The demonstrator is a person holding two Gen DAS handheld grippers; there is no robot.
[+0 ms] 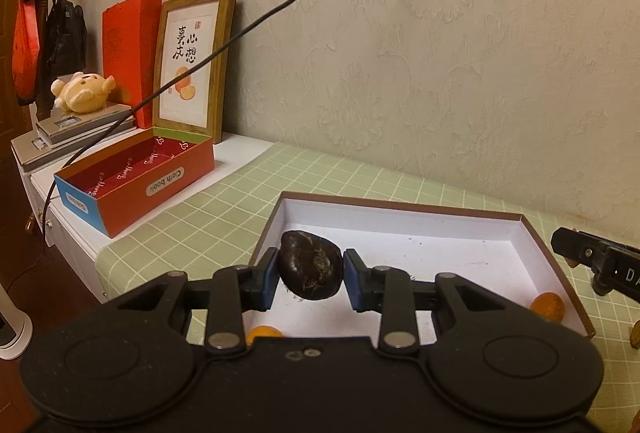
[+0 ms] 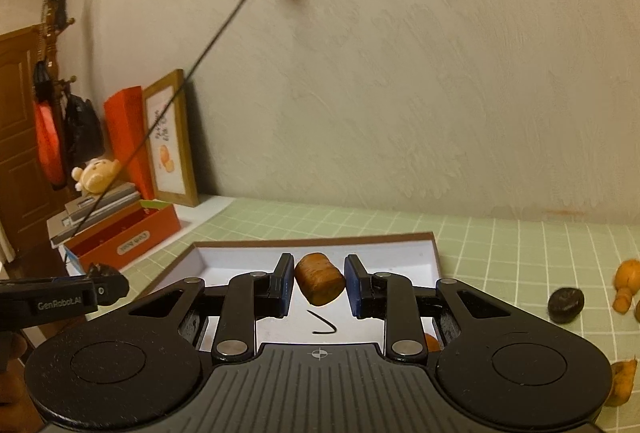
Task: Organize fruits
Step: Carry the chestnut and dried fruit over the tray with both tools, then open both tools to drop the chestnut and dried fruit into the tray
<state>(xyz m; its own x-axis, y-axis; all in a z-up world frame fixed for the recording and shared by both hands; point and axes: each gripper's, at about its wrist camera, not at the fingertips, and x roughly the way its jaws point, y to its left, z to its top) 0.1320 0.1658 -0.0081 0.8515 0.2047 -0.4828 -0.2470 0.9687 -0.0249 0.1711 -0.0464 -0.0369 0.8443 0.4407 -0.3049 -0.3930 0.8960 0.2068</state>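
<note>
Dark and glossy, a chestnut-like fruit [image 1: 311, 265] sits pinched between the blue pads of the left gripper [image 1: 310, 279], above the white-lined shallow box [image 1: 400, 229]; the right gripper [image 2: 319, 283] is closed on an orange-brown stubby fruit piece [image 2: 320, 278] over that same box. Another dark fruit [image 2: 565, 305] lies on the green checked cloth [image 2: 500, 245] right of the box; orange pieces [image 2: 626, 283] lie beyond it.

Green checked table [image 1: 224, 217] with white tray [image 1: 516, 233], red box [image 1: 160, 189], loose fruits [image 2: 565, 305].

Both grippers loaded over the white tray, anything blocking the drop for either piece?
Nothing visible does. The left gripper holds the dark fruit and the right gripper the orange piece, each above bare floor of the white tray; small orange fruits sit by its near edge.
</note>
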